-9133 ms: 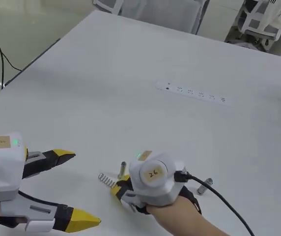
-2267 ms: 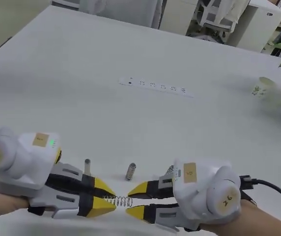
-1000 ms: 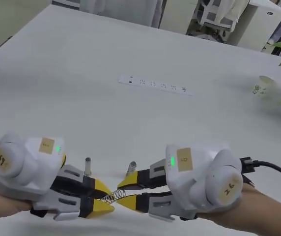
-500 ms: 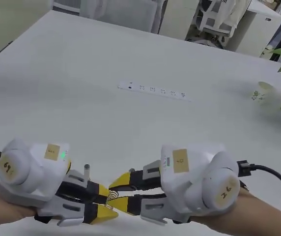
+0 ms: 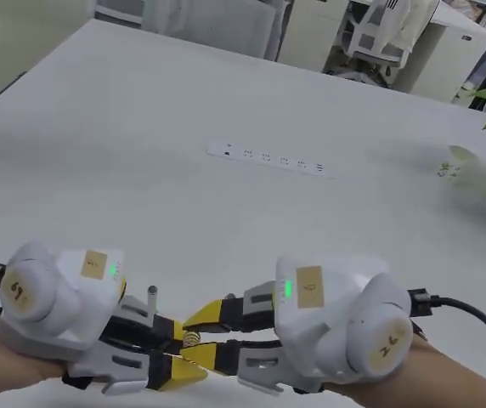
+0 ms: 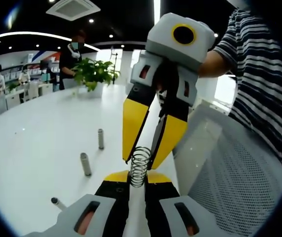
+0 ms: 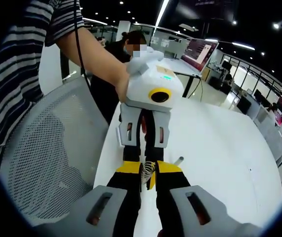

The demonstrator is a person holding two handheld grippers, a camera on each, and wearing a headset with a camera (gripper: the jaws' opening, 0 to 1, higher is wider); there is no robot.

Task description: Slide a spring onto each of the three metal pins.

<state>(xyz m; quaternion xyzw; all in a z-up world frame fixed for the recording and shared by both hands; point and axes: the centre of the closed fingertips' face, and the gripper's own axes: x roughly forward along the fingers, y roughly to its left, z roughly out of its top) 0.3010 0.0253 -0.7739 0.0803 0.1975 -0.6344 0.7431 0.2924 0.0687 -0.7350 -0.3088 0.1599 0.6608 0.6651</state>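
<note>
Both the left tool and right tool pinch the small coiled steel spring, probably regripping it for the grey metal pin.

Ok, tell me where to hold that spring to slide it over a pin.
Pinch the spring across its coils near one end, from the side, as the left gripper does. It is a hollow coil, so the other end must stay open to drop over an upright pin.

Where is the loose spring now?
Head view, bottom centre: the spring is pinched between the tips of the left gripper and the right gripper, near an upright pin.
</note>
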